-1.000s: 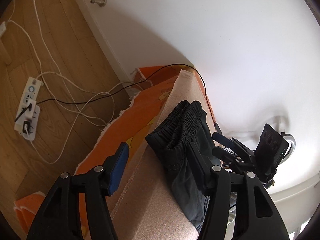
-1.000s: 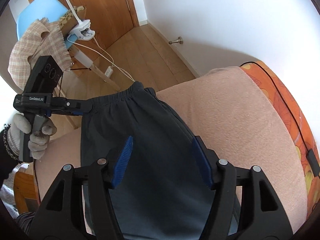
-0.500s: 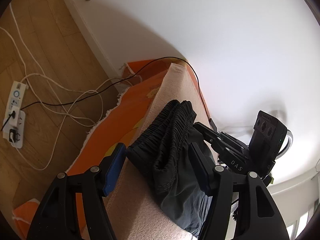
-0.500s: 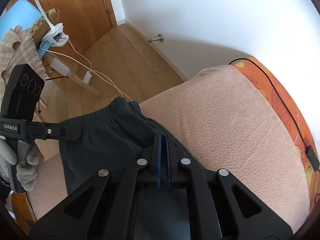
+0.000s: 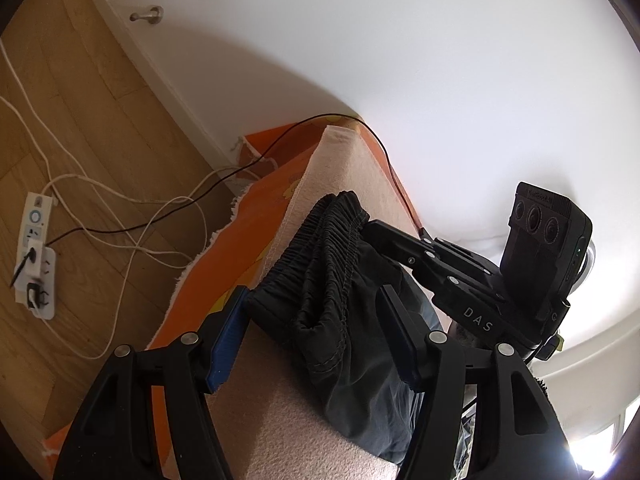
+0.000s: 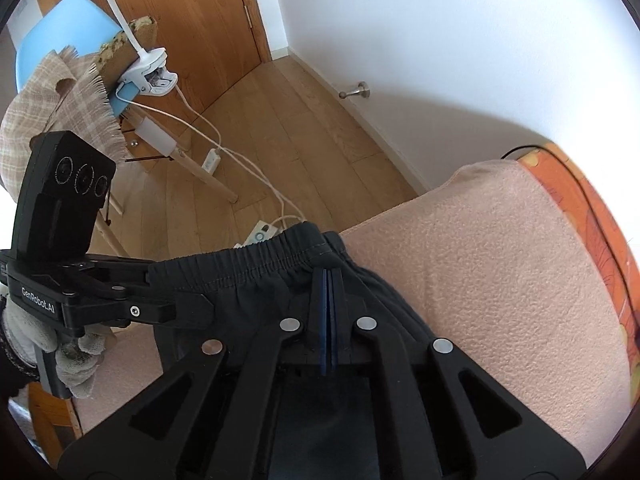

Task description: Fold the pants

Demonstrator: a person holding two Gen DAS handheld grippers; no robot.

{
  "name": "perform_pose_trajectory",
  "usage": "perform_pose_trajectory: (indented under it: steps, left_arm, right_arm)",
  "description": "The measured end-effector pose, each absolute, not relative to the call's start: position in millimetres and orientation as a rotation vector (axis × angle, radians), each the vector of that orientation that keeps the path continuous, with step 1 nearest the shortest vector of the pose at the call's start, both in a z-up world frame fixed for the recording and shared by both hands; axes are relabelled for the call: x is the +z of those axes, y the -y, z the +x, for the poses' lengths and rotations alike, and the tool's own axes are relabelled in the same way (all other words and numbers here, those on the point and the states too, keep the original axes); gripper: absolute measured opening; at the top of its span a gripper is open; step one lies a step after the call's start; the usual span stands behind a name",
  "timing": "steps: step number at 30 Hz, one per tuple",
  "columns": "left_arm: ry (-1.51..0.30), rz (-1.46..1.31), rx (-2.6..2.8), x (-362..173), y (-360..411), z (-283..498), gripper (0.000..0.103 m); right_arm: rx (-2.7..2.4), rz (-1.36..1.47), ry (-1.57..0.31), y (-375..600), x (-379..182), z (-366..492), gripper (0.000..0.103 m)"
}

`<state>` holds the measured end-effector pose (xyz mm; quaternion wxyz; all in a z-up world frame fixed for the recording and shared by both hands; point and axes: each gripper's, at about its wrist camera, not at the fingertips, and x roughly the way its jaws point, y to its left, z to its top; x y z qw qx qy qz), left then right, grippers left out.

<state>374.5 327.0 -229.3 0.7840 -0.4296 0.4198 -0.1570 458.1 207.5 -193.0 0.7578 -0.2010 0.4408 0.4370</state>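
Dark pants lie on a pink blanket, with the gathered elastic waistband at the blanket's edge. My left gripper is open, its fingers on either side of the bunched waistband. My right gripper is shut on the pants fabric just below the waistband. It shows in the left wrist view at the far end of the waistband. The left gripper shows in the right wrist view at the waistband's left end.
The pink blanket covers an orange patterned sheet. A black cable runs along the wall side. White cables and a power strip lie on the wooden floor. A blue chair with a checked cloth stands near the door.
My right gripper closed on the pants below the waistband and moved up toward it. My left gripper moved forward so the bunched waistband sits between its open fingers.
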Motion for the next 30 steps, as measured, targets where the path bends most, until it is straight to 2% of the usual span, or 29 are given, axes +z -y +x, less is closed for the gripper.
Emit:
perform_pose_trajectory:
  steps: [8,10,11,12,14,15,16,18,23,25,28,30]
  left_arm:
    - [-0.886,-0.882,-0.337,-225,-322,372,0.057]
    - [-0.884,-0.892,-0.335,-226,-323,372,0.056]
    - [-0.884,-0.892,-0.336,-227,-323,371,0.056]
    - [-0.885,-0.89,-0.337,-227,-322,372,0.056]
    - [-0.892,-0.892,-0.337,-228,-321,373,0.056]
    - [-0.9,-0.893,-0.334,-228,-322,373,0.056]
    - [-0.911,-0.896,-0.32,-230,-322,374,0.056]
    - [-0.926,-0.921,-0.3,-235,-324,375,0.056]
    - [-0.89,-0.914,-0.302,-232,-321,378,0.055]
    - [-0.877,-0.893,-0.281,-229,-320,378,0.036]
    - [-0.832,-0.907,-0.261,-226,-324,375,0.022]
    - [-0.803,-0.88,-0.258,-218,-322,371,0.02]
  right_arm:
    - [0.948,-0.32,-1.021,-201,-194,474,0.001]
    - [0.978,-0.262,-1.058,-199,-194,478,0.021]
    - [0.985,-0.243,-1.062,-198,-194,480,0.04]
    - [0.989,-0.239,-1.054,-199,-195,480,0.053]
    - [1.005,-0.255,-1.055,-206,-200,478,0.051]
    - [1.018,-0.268,-1.058,-209,-202,476,0.026]
    - [1.014,-0.298,-1.048,-213,-204,473,0.014]
    - [1.001,-0.34,-1.002,-214,-198,468,0.007]
    - [0.933,-0.32,-0.982,-212,-193,477,0.007]
    - [0.927,-0.344,-0.978,-214,-194,474,0.008]
    - [0.889,-0.303,-1.015,-207,-190,477,0.02]
    - [0.874,-0.241,-1.023,-194,-179,478,0.037]
